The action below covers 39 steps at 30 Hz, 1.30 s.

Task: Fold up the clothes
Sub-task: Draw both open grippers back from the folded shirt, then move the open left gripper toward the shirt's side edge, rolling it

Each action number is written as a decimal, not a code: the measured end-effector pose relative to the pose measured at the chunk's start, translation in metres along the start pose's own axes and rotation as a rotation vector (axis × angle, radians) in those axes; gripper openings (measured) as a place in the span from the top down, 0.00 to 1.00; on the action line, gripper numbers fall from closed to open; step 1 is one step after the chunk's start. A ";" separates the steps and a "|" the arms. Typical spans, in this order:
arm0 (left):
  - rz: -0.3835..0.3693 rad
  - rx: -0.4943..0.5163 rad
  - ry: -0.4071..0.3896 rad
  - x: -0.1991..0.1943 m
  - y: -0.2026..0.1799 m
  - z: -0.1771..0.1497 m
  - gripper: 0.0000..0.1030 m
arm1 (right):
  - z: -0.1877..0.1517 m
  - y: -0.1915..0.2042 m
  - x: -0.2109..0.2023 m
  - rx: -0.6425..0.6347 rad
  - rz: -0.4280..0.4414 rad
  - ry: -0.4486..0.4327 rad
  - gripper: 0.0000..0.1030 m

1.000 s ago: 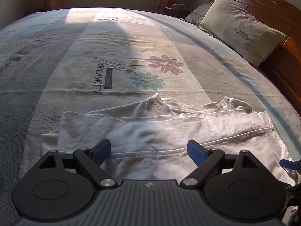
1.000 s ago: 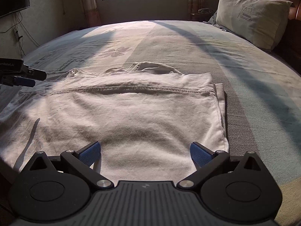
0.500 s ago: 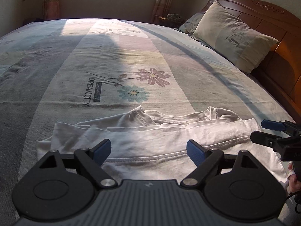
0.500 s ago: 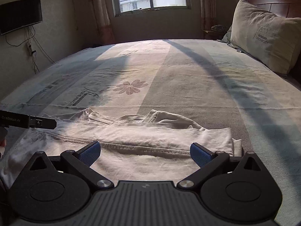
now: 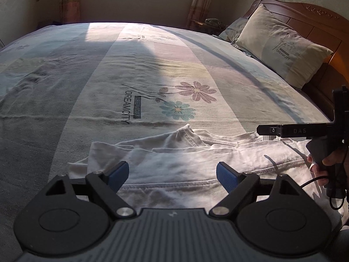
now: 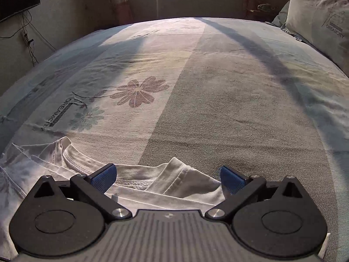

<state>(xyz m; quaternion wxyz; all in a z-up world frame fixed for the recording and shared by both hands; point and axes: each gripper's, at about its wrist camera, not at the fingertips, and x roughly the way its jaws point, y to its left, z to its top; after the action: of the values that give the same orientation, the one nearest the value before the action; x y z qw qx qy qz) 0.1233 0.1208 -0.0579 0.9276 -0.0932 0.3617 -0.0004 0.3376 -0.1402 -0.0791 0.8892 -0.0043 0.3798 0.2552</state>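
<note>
Your bed [image 5: 65, 91], striped floral sheet.
A white shirt [image 5: 185, 159] lies near you; a pillow [image 5: 281, 43] by the headboard.

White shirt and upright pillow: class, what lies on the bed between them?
Nothing but bare bedsheet. In the left wrist view, printed fabric stretches uninterrupted from the white shirt to the pillow.

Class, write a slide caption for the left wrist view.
Open left gripper above a partly folded white T-shirt on the bed.
</note>
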 end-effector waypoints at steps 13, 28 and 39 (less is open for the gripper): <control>-0.006 -0.006 -0.008 -0.027 -0.009 0.005 0.14 | 0.013 0.020 0.008 -0.009 -0.042 0.072 0.00; -0.025 0.101 0.038 -0.039 -0.053 -0.005 0.14 | -0.018 -0.034 -0.023 0.140 -0.138 0.089 0.00; -0.008 0.083 0.052 -0.038 -0.051 -0.006 0.14 | -0.012 -0.032 -0.051 0.112 -0.151 0.024 0.00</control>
<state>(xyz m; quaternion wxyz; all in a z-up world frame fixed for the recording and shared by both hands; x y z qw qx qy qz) 0.0944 0.0726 -0.0278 0.9209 -0.0560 0.3850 -0.0216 0.3144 -0.1938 -0.0588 0.9002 0.0137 0.4025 0.1658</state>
